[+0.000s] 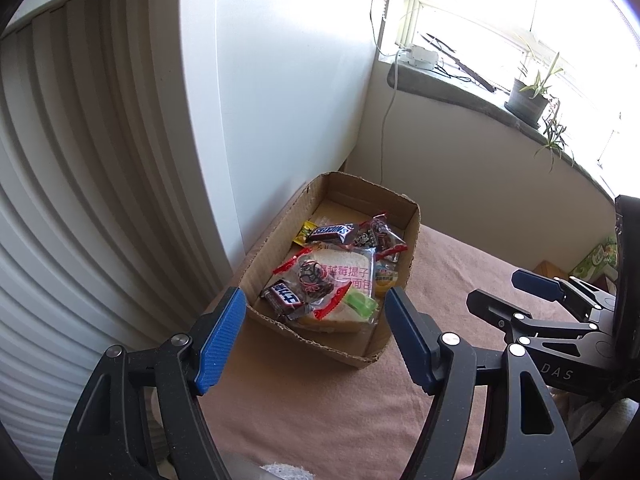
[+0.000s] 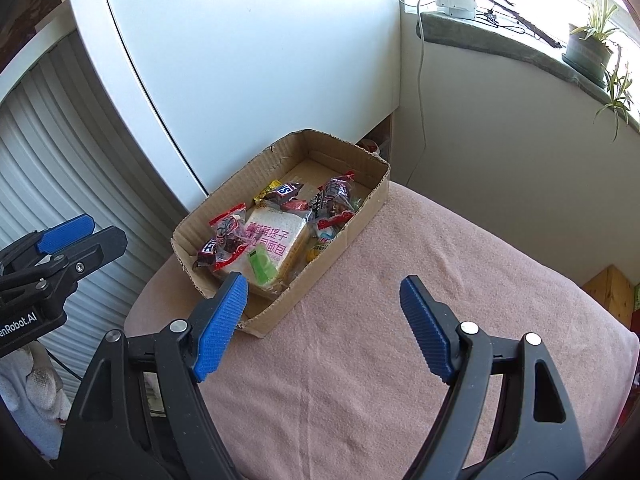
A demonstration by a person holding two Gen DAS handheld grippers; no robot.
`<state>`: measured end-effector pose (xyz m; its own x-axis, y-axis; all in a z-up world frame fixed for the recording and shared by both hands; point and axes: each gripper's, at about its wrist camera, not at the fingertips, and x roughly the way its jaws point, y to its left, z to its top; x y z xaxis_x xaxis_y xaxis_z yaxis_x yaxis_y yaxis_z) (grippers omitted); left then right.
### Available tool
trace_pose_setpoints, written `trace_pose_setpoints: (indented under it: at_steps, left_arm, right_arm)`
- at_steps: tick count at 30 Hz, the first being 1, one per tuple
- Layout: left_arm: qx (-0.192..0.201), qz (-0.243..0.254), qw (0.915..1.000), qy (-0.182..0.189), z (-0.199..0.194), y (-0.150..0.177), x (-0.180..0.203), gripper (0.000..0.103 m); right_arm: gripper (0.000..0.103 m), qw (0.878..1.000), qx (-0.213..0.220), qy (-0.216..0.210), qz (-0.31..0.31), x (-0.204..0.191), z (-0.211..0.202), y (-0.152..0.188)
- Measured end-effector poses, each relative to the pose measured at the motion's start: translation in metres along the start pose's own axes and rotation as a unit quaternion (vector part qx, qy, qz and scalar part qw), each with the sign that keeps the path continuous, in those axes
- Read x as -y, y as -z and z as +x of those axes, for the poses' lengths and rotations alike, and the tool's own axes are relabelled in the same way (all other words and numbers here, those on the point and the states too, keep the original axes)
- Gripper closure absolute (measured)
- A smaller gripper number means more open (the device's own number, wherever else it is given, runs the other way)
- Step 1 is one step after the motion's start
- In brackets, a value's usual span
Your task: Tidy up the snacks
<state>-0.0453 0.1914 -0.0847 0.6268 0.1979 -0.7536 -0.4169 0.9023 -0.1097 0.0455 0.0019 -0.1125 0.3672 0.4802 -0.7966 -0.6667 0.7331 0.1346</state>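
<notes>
- One shallow brown cardboard box (image 1: 404, 236) is sitting on the pink cloth-covered surface (image 1: 320, 408).
- One clear-wrapped white bread sandwich (image 1: 340, 276) is lying inside.
- Two brown Snickers bars (image 1: 332, 232) are showing.
- Two black claws with blue pads: left claw (image 1: 316, 336), right claw (image 2: 324, 324).
- One grey potted plant (image 1: 528, 98) is standing on the windowsill.

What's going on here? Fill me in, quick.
A person holds two grippers over a table with a pink cloth, sorting snacks. The snacks, among them a bread pack and a Snickers bar, all lie in the cardboard box. The left gripper and the right gripper are both open and empty, hanging just short of the box. No snacks show on the cloth itself.
</notes>
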Motion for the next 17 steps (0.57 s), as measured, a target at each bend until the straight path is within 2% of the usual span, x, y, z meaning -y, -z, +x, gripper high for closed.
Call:
trace_pose_setpoints:
  at_steps: [17]
  left_arm:
    - [0.003,0.009,0.9999,-0.008,-0.0018,0.001,0.0024,0.031]
  right_arm:
    - [0.022,1.0,-0.005,0.0,0.004,0.0014,0.0019,0.0016]
